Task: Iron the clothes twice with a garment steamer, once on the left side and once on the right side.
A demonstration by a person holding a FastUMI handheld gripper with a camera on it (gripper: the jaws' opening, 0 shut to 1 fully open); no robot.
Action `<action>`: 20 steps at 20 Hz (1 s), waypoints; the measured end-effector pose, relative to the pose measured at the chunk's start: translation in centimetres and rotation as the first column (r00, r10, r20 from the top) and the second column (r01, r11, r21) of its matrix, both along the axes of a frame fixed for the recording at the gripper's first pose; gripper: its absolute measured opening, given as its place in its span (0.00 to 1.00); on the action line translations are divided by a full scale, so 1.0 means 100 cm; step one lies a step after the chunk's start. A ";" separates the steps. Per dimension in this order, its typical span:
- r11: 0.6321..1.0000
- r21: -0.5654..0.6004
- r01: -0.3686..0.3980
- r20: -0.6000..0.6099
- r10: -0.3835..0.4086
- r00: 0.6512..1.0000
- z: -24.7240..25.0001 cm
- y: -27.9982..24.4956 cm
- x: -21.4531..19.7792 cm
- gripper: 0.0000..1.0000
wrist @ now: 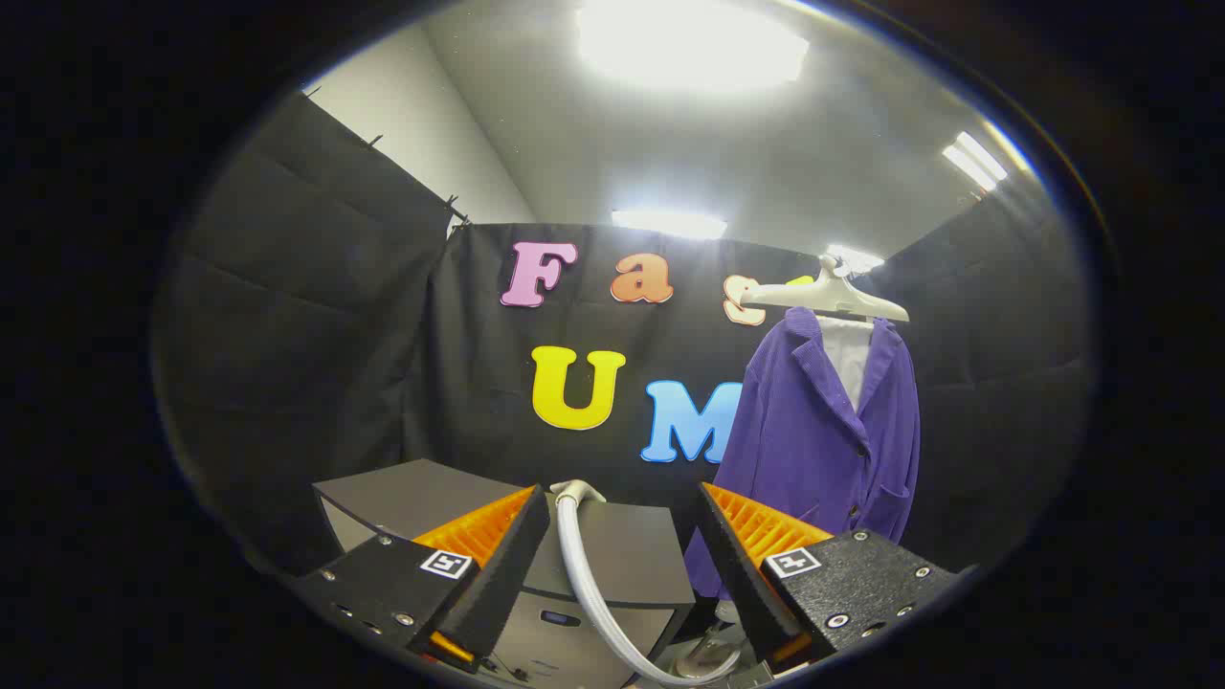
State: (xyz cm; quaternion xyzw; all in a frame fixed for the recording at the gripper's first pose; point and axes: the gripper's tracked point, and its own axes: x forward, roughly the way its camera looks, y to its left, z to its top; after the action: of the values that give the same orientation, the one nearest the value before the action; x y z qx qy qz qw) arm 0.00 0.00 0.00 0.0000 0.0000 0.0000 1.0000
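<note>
Now fingers (622, 565) spread wide apart, gripping nothing. Between them, just ahead, white steamer hose (586, 574) runs up from below to its end on grey steamer cabinet (627, 550). Hose long axis goes roughly along fingers' forward line. Steamer head probably lies low near right finger, too dim to tell. Purple jacket (813, 431) hangs upright on white hanger (828, 299), beyond fingers, well to right. Gripper points level, slightly upward. Judgement: ironing not yet begun; steamer must be grasped first.

Grey cabinet-like surface (612, 550) sits just ahead of the open tool (622, 565) fingers. A pale hose (584, 574) rises from its top, curving down its front. Purple jacket (813, 431) hangs from hanger (828, 297) beside it.
</note>
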 end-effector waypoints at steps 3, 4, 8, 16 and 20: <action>1.000 0.014 0.023 -0.002 -0.023 1.000 -0.001 -0.004 0.011 0.95; 0.999 0.017 0.037 -0.001 -0.037 0.999 -0.001 -0.007 0.016 0.95; 0.998 -0.024 0.065 -0.018 -0.065 0.998 -0.023 -0.014 0.029 0.95; 0.996 0.004 0.092 -0.040 -0.091 0.995 -0.037 -0.013 0.046 0.95; 0.995 -0.027 0.098 -0.056 -0.100 0.993 -0.045 -0.015 0.054 0.95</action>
State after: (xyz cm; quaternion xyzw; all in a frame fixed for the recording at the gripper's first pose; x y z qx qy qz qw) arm 5.43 -1.51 -4.47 -0.0119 0.0287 -0.0496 0.9983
